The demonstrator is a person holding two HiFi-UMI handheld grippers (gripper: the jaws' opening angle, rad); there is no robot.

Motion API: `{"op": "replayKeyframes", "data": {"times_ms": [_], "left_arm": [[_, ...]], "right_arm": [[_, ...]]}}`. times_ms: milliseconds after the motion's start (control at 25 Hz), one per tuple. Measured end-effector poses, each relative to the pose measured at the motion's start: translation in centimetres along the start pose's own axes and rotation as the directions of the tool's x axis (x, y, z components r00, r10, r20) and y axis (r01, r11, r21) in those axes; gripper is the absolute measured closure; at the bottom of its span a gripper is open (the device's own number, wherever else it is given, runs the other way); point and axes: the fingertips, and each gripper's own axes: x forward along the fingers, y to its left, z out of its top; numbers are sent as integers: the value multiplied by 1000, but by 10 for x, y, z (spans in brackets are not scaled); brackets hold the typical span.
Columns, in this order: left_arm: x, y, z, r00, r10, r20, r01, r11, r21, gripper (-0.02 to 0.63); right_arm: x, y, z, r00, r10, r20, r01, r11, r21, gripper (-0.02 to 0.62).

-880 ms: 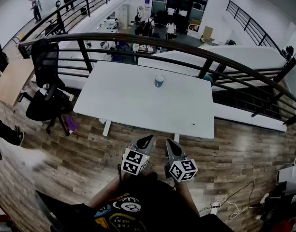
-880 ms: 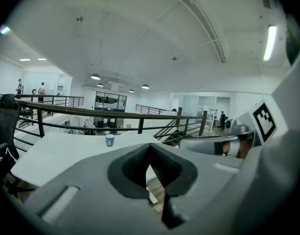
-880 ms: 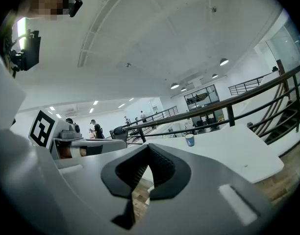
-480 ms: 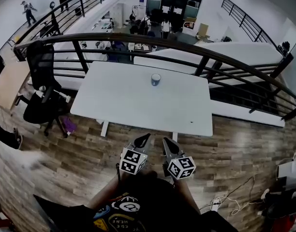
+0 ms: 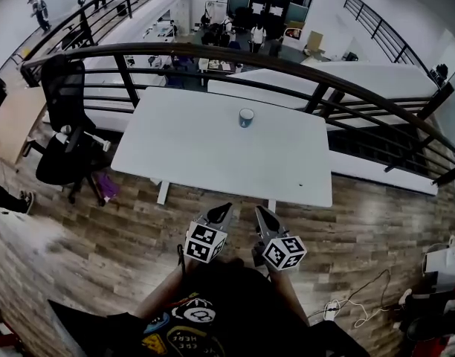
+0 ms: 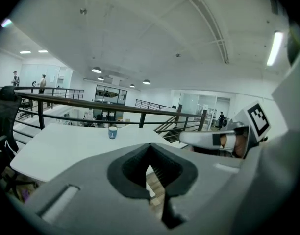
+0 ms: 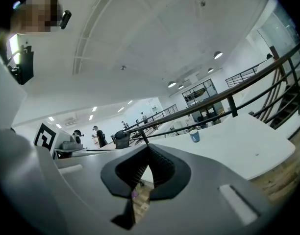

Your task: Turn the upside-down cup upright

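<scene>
A small blue cup [image 5: 246, 117] with a pale top end stands alone near the far edge of the white table [image 5: 213, 158]. It also shows small and far off as the cup [image 6: 112, 132] in the left gripper view and the cup [image 7: 194, 136] in the right gripper view. My left gripper [image 5: 224, 211] and right gripper [image 5: 259, 213] are side by side over the wooden floor, short of the table's near edge and well away from the cup. Both are shut and hold nothing, as the left gripper's jaws [image 6: 150, 145] and the right gripper's jaws [image 7: 149, 146] show.
A black office chair [image 5: 64, 147] stands left of the table. A black railing [image 5: 287, 73] runs behind the table, with another white table [image 5: 346, 80] beyond it. Cables [image 5: 346, 314] lie on the floor at the right. People stand far off in the hall.
The head view has shifted slightly. Both grippers stay shut, side by side in front of the person. The cup has not moved on the table.
</scene>
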Motion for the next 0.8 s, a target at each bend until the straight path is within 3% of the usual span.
{"op": "replayKeyframes", "data": {"times_ms": [320, 480, 640, 800], "left_arm": [[0, 23, -43, 994, -82, -69, 81, 997, -17, 601], [9, 37, -52, 989, -114, -96, 114, 993, -7, 601], [40, 74, -39, 991, -107, -84, 105, 994, -32, 601], [94, 119, -26, 989, -83, -121, 77, 996, -51, 601]], "right_arm": [[28, 8, -46, 997, -48, -55, 49, 998, 26, 594], [51, 9, -68, 995, -20, -101, 26, 998, 56, 594], [99, -13, -64, 995, 15, -104, -6, 997, 82, 594], [154, -57, -45, 993, 18, -114, -8, 996, 90, 594]]}}
